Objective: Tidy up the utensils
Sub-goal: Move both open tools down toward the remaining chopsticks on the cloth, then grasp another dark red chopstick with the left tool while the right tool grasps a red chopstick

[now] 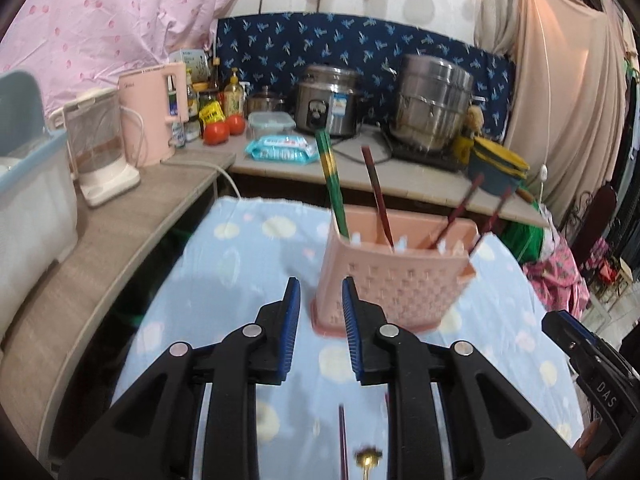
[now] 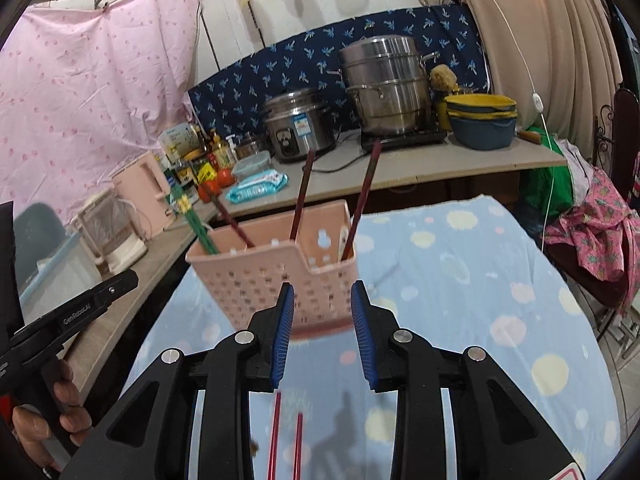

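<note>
A: Near first?

B: I'm holding both tongs slightly parted, nothing between the ribbed blue pads: left gripper [image 1: 320, 292], right gripper [image 2: 322, 296]. Thin red chopsticks [image 2: 286, 440] are lying on the soft dotted blue cloth [image 2: 460, 280] under my right one.

A: Holder?

B: The pink perforated plastic basket [image 1: 394, 276] is standing mid-cloth, just ahead, with green-yellow chopsticks [image 1: 330, 176] and dark red ones [image 1: 376, 196] leaning in it.

A: View differences?

B: The right view alone is showing my hand [image 2: 44, 420]; the left alone a brass-tipped utensil [image 1: 368, 460].

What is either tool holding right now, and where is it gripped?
Nothing. The left tool and right tool both stand open and empty in front of the pink basket.
</note>
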Action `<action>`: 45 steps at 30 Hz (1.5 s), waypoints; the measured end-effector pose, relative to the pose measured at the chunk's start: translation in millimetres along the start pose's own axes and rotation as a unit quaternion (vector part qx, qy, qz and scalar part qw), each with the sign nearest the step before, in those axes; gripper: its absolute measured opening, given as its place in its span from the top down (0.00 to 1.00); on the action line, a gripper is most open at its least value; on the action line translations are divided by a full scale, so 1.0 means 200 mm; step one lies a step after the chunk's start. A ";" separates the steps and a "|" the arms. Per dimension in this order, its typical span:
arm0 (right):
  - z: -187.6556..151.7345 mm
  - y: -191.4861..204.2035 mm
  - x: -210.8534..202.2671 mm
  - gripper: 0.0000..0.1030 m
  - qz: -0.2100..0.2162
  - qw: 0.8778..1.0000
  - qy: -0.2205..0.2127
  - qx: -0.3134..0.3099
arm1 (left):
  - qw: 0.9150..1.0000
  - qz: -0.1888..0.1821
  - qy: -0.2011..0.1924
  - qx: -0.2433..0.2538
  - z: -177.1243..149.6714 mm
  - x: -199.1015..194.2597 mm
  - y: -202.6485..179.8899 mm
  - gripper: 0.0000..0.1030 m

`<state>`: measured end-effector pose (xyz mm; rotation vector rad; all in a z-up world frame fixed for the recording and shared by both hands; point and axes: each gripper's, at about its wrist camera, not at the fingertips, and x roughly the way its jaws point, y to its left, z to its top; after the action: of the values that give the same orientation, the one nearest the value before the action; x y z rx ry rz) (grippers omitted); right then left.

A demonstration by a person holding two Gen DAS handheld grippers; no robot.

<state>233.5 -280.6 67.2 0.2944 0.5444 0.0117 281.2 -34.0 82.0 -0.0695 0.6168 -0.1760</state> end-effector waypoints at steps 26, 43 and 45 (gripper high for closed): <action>-0.87 0.15 -0.37 0.71 -0.017 0.993 0.101 -0.066 | 0.991 -0.003 0.136 0.000 -0.89 -0.22 0.06 0.78; -1.13 0.15 -0.40 0.72 -0.007 0.987 0.151 -0.050 | 0.987 -0.023 0.158 0.034 -1.10 -0.33 -0.07 0.67; -1.14 0.15 -0.40 0.73 -0.006 0.987 0.153 -0.049 | 0.986 -0.022 0.159 0.037 -1.11 -0.33 -0.07 0.67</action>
<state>50.1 -196.2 -68.4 0.1927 0.8478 0.0720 97.6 -39.2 -60.6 0.0172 0.9272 -0.2557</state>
